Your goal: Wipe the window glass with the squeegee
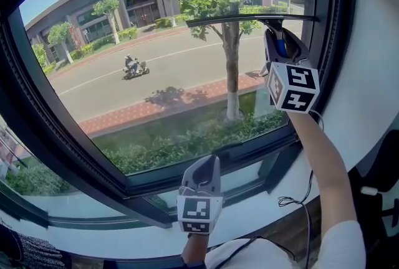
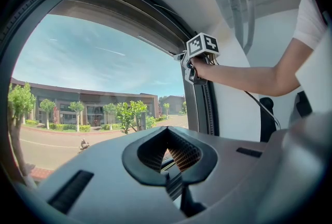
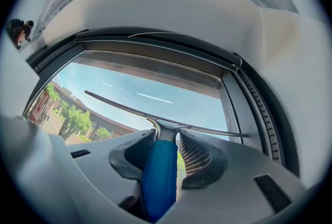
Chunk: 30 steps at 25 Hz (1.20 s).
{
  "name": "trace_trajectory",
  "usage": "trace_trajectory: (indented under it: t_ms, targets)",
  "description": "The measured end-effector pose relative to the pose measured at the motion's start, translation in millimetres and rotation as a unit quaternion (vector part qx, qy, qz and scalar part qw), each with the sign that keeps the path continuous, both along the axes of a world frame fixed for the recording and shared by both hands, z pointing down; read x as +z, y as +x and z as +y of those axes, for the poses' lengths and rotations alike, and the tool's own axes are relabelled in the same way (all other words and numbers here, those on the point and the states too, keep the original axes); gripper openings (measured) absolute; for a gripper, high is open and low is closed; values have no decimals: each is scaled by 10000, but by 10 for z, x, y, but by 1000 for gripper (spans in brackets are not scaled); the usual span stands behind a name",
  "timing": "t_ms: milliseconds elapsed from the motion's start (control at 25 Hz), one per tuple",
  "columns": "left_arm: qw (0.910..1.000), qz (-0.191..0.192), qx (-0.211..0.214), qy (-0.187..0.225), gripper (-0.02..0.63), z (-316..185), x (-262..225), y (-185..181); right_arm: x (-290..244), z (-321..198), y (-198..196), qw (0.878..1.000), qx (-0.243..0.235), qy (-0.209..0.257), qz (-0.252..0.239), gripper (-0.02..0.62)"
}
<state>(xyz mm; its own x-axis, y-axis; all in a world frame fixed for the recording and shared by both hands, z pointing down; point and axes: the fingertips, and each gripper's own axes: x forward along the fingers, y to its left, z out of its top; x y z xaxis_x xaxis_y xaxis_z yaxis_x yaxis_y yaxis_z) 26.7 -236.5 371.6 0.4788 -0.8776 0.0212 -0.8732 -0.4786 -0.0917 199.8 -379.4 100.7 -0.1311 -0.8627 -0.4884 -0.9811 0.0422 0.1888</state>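
Left gripper [image 1: 207, 165]: held low in front of the window's lower frame [image 1: 143, 190], above the white sill [image 1: 262, 215], tips pointing up toward the glass. In the left gripper view its jaws [image 2: 167, 151] are drawn together at the tips, with nothing between them.

Window glass [image 1: 149, 68]: a large pane in a dark frame, with a street, trees and a building visible through it.

Squeegee [image 1: 249, 17]: located at the upper right of the pane. The blade's long axis runs roughly level across the glass, its right end close to the right frame upright [image 1: 321, 18]. The blade appears to lie against the glass. The blue handle [image 3: 158, 176] runs at right angles to the blade, from the blade's middle back toward the person.

Right gripper [image 1: 278, 40]: raised on an outstretched forearm [image 1: 321, 162], directly below the blade. Its jaws are clamped on the blue handle, one pad on each side. The handle lies along the gripper's own axis, and the blade [image 3: 129, 107] stands just beyond the fingertips, crosswise to them
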Motion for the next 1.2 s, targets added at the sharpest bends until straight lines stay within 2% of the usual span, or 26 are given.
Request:
trace_trajectory:
  t_ms: [1200]
  targets:
    - [9999, -97, 23, -13, 2, 1, 4, 45, 540, 24, 12, 9993, 36, -308, 229, 149]
